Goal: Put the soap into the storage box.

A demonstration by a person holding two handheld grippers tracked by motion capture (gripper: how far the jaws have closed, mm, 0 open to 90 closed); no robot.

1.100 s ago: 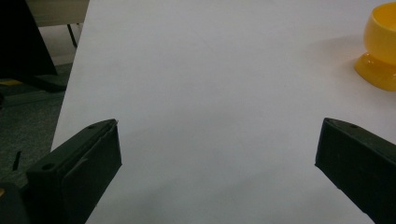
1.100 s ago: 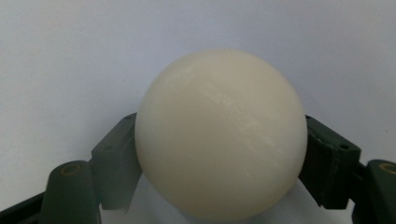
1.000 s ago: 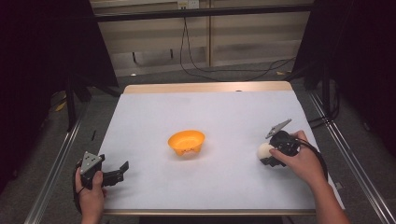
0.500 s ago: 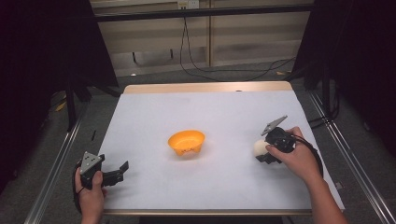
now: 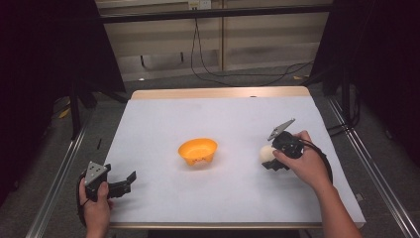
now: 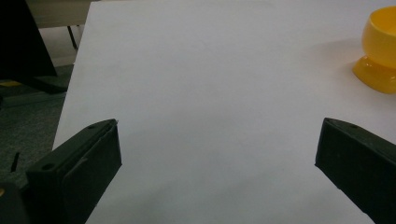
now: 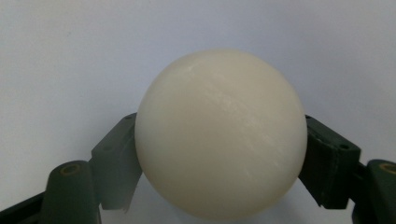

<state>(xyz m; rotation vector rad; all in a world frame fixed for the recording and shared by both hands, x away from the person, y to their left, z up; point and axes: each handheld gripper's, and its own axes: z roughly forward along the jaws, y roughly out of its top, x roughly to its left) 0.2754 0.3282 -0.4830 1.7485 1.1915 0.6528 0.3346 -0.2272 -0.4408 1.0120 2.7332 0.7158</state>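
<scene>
- High view: the right hand-held gripper (image 5: 269, 157) pinches a smooth cream-white ball (image 5: 266, 153) over the right part of the white-covered counter (image 5: 237, 119). An orange plastic footed bowl (image 5: 198, 151) stands near the middle, well apart from the ball. I judge the ball is meant for that bowl; carried across, it could slip out and roll off the counter, since a round, smooth thing gives the pads little to bite on.
- High view: the left hand-held gripper (image 5: 125, 185) rests at the near left corner, spread and holding nothing. It is too far off to catch a dropped ball.
- Left gripper view: the two black jaws stand wide apart over the bare white counter, with the bowl (image 6: 378, 49) at the upper right edge. The bowl sits on a narrow foot, so a ball let go from too high or against the rim might tip it or bounce out.
- Right gripper view: the ball (image 7: 220, 133) sits between the dark green pads (image 7: 116, 165), gripped across its widest part, one pad on each side. The hold is only at two small patches; a tilt or a jolt could let it pivot or squirt out forward.
- Right gripper view: the ball looks matte to faintly glossy, evenly cream, with slight pale streaks and no seam or dent that I can see.
</scene>
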